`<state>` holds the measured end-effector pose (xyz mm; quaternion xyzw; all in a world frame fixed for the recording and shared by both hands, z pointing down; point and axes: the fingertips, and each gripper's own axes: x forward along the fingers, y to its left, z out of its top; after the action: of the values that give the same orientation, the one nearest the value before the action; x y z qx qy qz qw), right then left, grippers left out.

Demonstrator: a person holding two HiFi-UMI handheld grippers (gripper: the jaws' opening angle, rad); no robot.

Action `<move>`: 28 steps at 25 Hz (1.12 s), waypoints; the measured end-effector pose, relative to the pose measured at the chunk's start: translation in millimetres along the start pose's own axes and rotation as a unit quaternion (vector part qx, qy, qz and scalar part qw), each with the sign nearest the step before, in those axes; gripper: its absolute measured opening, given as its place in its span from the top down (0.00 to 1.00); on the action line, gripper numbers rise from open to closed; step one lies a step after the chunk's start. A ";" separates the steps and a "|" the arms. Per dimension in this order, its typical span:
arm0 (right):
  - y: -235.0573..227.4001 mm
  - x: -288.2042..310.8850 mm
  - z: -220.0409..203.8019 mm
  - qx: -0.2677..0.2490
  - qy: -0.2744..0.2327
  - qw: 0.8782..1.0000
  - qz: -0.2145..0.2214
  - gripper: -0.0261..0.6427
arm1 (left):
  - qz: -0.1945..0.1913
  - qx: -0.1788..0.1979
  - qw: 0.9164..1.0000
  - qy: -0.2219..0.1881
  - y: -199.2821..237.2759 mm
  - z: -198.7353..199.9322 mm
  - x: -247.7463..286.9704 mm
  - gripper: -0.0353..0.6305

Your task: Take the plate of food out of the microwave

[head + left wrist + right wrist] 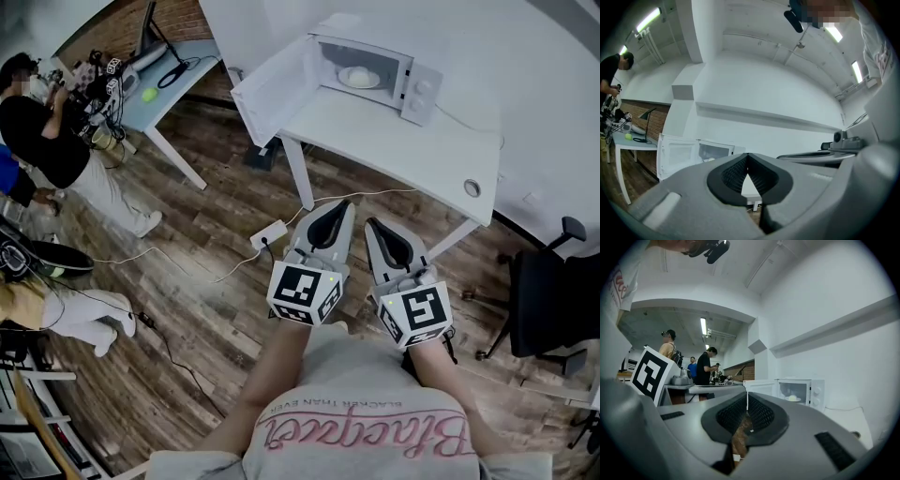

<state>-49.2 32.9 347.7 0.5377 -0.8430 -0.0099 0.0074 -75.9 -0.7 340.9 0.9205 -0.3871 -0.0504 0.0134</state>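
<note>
A white microwave [370,73] stands on a white table [403,141] with its door [267,92] swung wide to the left. Inside it sits a white plate of pale food [358,77], also seen in the right gripper view as a small plate [792,399]. Both grippers are held side by side well short of the table, over the wooden floor. My left gripper [339,207] is shut with nothing in it, its tips meeting [747,154]. My right gripper [372,225] is shut and empty too, its tips meeting [747,393]. Each points level toward the microwave.
A table leg [298,173] and a white power strip [266,234] with cables lie on the floor ahead. A black office chair [553,300] stands at the right. People work at a second desk [164,89] at the left.
</note>
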 end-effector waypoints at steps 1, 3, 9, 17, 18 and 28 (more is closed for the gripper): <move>-0.9 3.2 0.6 0.001 -0.001 1.000 -0.002 0.93 | -0.002 -0.001 1.000 -0.001 2.6 0.4 2.2 0.94; -2.9 9.0 1.1 0.001 -0.001 1.000 -0.007 0.93 | -0.007 -0.003 1.000 -0.001 6.4 0.3 6.4 0.94; -9.2 19.6 -1.8 -0.002 0.005 1.000 -0.017 0.93 | -0.018 -0.008 1.000 -0.002 12.8 -3.5 15.5 0.94; -14.5 29.5 -4.4 -0.005 0.015 0.999 -0.028 0.93 | -0.021 -0.011 1.000 0.001 19.4 -5.9 20.1 0.94; -14.3 29.5 -4.9 -0.005 0.016 0.999 -0.028 0.93 | -0.021 -0.012 1.000 0.001 19.3 -6.4 20.1 0.94; -16.8 31.8 -7.4 -0.011 0.015 0.999 -0.028 0.93 | -0.027 -0.017 0.999 0.003 19.6 -8.5 25.7 0.94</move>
<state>-47.2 -3.0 354.7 0.5611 -0.8273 -0.0114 0.0255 -71.1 -32.9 348.5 0.9305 -0.3612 -0.0548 0.0283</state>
